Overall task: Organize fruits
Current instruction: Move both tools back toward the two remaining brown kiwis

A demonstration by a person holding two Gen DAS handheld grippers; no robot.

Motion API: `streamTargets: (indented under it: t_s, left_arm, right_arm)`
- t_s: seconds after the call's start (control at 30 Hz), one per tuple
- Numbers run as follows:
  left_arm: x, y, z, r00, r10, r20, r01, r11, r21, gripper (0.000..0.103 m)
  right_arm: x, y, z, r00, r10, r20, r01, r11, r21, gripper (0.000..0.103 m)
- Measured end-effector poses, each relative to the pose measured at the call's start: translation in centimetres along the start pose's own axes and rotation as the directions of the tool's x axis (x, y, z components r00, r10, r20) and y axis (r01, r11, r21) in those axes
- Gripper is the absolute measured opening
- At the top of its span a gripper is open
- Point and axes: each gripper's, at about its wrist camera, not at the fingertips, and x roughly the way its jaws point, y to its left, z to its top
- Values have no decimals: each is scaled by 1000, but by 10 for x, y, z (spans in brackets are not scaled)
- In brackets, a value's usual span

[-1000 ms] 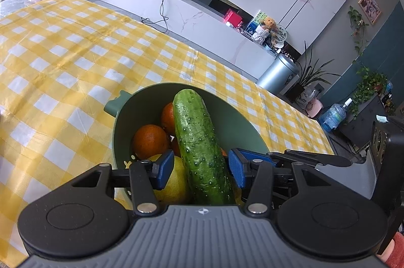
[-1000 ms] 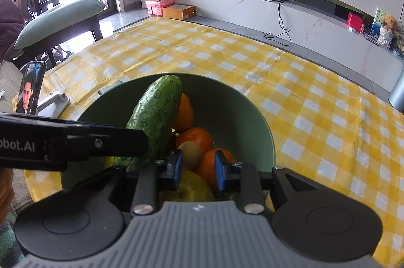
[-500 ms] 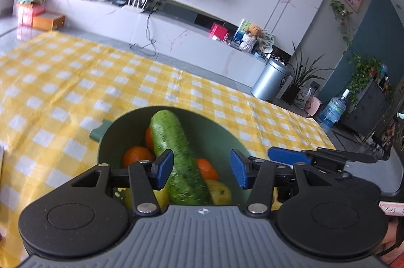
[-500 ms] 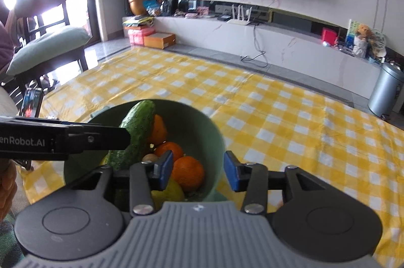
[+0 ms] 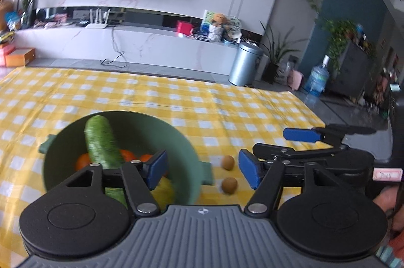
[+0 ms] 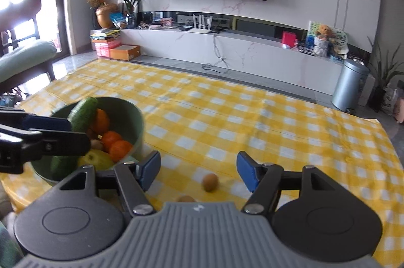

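Observation:
A green bowl (image 5: 186, 149) (image 6: 137, 116) on the yellow checked tablecloth holds a cucumber (image 5: 101, 139) (image 6: 83, 114), several oranges (image 6: 115, 141) and a yellow fruit (image 6: 97, 160). Two brown kiwis lie on the cloth right of the bowl, one farther (image 5: 227, 162) (image 6: 210, 182) and one nearer (image 5: 229, 184) (image 6: 186, 198). My left gripper (image 5: 202, 170) is open and empty, above the bowl's right edge. My right gripper (image 6: 198, 170) (image 5: 275, 151) is open and empty, just behind the kiwis.
The tablecloth (image 6: 252, 121) covers the table to its far edge. Beyond stand a white TV console (image 6: 227, 45), a metal bin (image 6: 349, 83) and plants. A chair with a green cushion (image 6: 22, 58) is at the left.
Both grippers pulled back and up from the bowl and swung right. The right gripper opened wide. The two kiwis on the cloth came into view.

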Motion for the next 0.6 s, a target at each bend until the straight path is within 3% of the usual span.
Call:
streamTargets:
  t_s: [0.3,0.4,0.6]
  left_arm:
    - [24,-45,-21,998,10,-70,-4,996,87,83]
    - [34,-50,-31,993,4,-114,4,997,72,76]
    - [54,-55,-44,986,72,-148,-65,996,55,67]
  right_arm:
    - [0,-38,-21,999,-37,-15,38,997,60,69]
    - [6,-46,-24,999,-35,-38,39,994,104,69]
    - [19,-52,-29,995,-8,-99,22,989,146,61]
